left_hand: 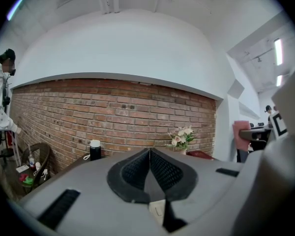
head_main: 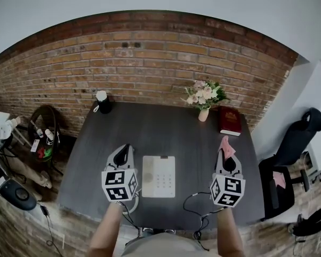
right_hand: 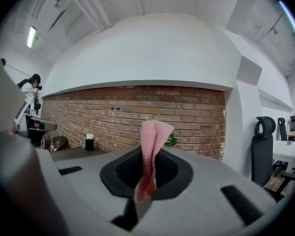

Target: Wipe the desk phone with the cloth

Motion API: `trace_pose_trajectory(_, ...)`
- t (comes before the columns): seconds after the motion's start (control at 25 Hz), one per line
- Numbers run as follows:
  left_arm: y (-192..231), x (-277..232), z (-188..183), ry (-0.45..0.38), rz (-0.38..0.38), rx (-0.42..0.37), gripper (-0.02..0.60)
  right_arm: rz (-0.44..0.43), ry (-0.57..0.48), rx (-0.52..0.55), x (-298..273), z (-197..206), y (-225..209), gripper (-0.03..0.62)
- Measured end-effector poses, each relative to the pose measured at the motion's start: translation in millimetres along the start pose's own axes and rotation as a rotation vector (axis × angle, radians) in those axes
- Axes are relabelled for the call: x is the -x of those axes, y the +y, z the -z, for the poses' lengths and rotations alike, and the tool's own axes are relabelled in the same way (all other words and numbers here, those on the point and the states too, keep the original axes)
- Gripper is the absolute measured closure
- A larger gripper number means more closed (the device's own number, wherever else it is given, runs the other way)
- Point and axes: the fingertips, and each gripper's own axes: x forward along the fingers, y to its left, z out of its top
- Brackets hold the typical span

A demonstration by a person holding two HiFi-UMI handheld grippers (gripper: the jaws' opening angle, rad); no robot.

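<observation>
Head view: dark desk [head_main: 171, 130] sits right against a brick wall [head_main: 150, 63], with the white desk phone [head_main: 159, 176] at the near edge between both grippers. Left gripper [head_main: 125, 150] is clenched on nothing, just left of the phone. Right gripper [head_main: 223, 157] pinches the pink cloth [head_main: 226, 146], off to the phone's right. Flowers [head_main: 204, 94] and a red book [head_main: 229, 120] far right, black bottle [head_main: 102, 102] far left.

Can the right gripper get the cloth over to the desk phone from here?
Probably yes: only bare table lies between the right gripper, shut on the cloth, and the desk phone.
</observation>
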Motion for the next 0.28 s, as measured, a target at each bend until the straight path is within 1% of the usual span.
trace_pose_trajectory(0.28,-2.2,1.3,-1.2,-0.003,0.005,0.001,0.575,-0.003,-0.005,-0.012,1.8,-1.8,2.3,0.574)
